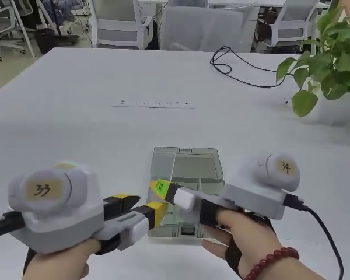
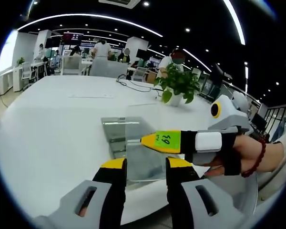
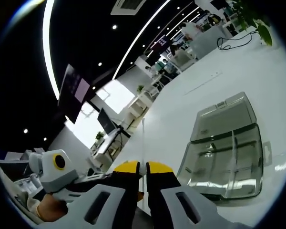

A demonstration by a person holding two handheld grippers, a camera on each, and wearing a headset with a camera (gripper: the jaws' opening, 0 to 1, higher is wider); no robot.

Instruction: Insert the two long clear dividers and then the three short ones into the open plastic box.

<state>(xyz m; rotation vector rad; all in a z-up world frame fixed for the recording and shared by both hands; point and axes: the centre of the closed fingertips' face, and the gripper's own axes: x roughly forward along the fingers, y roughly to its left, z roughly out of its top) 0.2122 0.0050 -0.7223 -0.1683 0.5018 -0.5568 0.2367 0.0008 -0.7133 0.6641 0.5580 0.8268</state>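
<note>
The open clear plastic box [image 1: 186, 160] [image 3: 224, 148] [image 2: 115, 131] lies on the white table just beyond both grippers, lid flat at the far side. Clear partitions stand inside its base. My right gripper [image 3: 143, 167] [image 1: 161, 188] [image 2: 150, 139] is shut on a clear divider [image 3: 143, 138] [image 2: 145, 157], which rises edge-on from its yellow tips. My left gripper [image 2: 146, 164] [image 1: 139, 205] has its jaws spread, and the divider sheet hangs face-on in the gap between them. I cannot tell whether those jaws touch the sheet's edges.
A thin pale strip [image 1: 153, 105] lies at the table's middle, far from the box. A potted plant [image 1: 332, 58] [image 2: 178, 83] stands at the right, with a black cable [image 1: 245, 65] near it. Chairs [image 1: 119, 23] line the far edge.
</note>
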